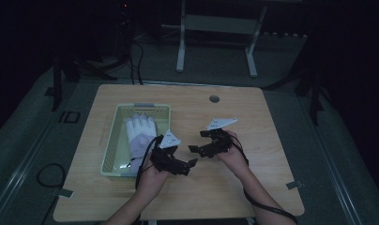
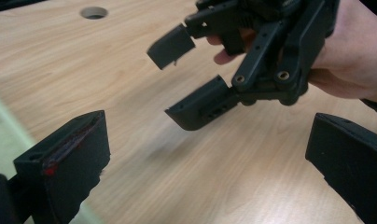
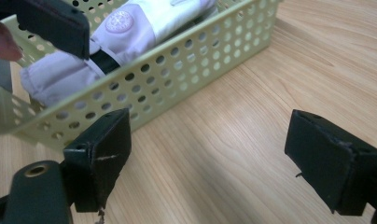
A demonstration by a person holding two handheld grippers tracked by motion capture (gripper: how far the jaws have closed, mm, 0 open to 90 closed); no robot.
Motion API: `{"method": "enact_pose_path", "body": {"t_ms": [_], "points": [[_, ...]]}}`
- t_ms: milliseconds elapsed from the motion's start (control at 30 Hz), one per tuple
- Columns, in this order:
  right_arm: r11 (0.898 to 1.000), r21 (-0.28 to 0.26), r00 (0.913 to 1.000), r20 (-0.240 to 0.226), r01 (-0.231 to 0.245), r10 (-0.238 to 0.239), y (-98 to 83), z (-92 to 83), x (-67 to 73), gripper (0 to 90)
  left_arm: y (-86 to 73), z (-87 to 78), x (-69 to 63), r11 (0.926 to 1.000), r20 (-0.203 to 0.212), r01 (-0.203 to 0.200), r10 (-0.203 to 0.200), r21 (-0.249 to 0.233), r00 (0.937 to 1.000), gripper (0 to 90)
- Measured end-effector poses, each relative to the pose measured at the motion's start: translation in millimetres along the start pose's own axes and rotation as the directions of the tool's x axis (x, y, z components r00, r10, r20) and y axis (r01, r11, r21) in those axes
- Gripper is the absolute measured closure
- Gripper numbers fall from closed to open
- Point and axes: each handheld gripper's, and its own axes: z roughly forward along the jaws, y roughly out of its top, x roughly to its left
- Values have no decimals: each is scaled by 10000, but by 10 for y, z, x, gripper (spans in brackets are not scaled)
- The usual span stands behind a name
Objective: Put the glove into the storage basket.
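A pale green basket (image 1: 111, 140) is seen at the left of the table (image 1: 253, 187) in the high view, with a white glove (image 1: 140, 131) laid lengthwise inside it. In the right gripper view the basket's (image 3: 186, 60) perforated wall is shown close up, and behind it the glove (image 3: 130, 28) is seen with a round badge and a dark strap across its cuff.

Just right of the basket, the left gripper (image 1: 190, 165) is held low over the bare wood, near the basket's near right corner. Its 2 jaws are spread wide in the left gripper view (image 2: 207, 154); nothing is held between them and only table (image 2: 60, 60) is seen in the gap.

Farther right, the right gripper (image 1: 199, 141) is held facing the left one, the 2 tips near each other but apart. Its jaws are also spread wide and nothing is gripped. In the right gripper view (image 3: 207, 161) they are seen over bare wood just short of the basket wall, not touching it. In the left gripper view the right gripper (image 2: 177, 79) is seen from the front, with the hand (image 2: 354, 60) behind it.

A round hole (image 1: 214, 99) in the tabletop is seen beyond both grippers in the high view, and in the left gripper view (image 2: 94, 12) at the top edge.
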Motion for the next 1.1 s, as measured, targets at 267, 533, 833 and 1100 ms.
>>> {"method": "enact_pose_path", "body": {"t_ms": [267,533,833,1100], "points": [[9999,-121,9992,397,75,-70,-231,-188,-71,139,-45,237,-259,9980,1050,-614,596,136,9927,0],[9992,-148,9979,529,382,-373,-463,-326,-116,141,-143,469,-430,9927,1641,-1038,926,610,9821,1],[9990,-216,9962,793,392,-373,-743,-436,-156,137,-333,657,-545,9889,2378,-1235,1007,826,9661,1],[9993,-245,9943,1032,295,-268,-987,-544,-194,136,-465,735,-539,9894,2389,-1093,837,960,9674,1]]}}
